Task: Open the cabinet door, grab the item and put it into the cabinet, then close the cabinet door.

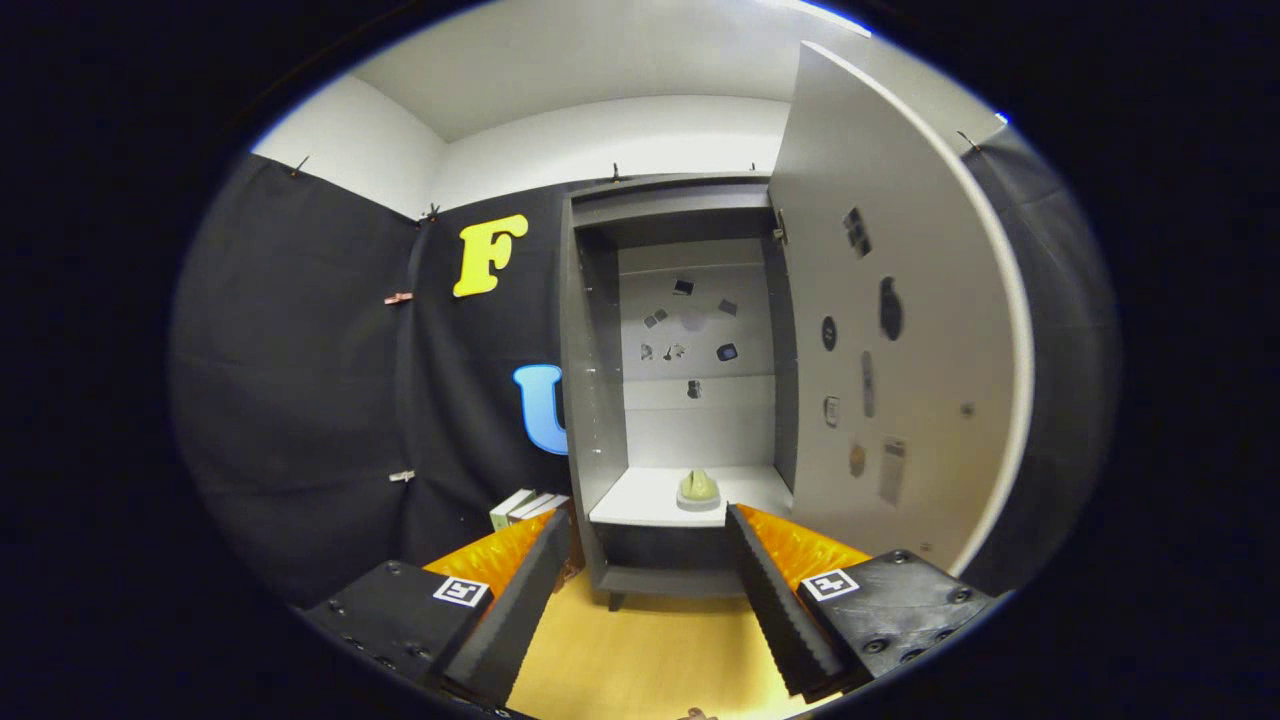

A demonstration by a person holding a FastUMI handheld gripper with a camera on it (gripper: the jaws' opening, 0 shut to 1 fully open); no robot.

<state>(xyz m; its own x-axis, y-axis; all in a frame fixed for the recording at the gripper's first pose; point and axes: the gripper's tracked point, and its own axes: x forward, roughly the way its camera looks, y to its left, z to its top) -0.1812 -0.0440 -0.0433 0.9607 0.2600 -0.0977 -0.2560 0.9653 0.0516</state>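
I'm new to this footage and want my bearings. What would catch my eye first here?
The tall grey cabinet stands open straight ahead, its door swung wide to the right with small stickers on its inside face. A small pale green item sits on the white shelf, beyond the tongs, whose fingers are spread apart and empty.

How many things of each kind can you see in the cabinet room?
Cabinet: 1
Open door: 1
Green item on the shelf: 1
Books beside the cabinet: about 3, hard to tell
Gripper, fingers apart and empty: 1
Total: about 7
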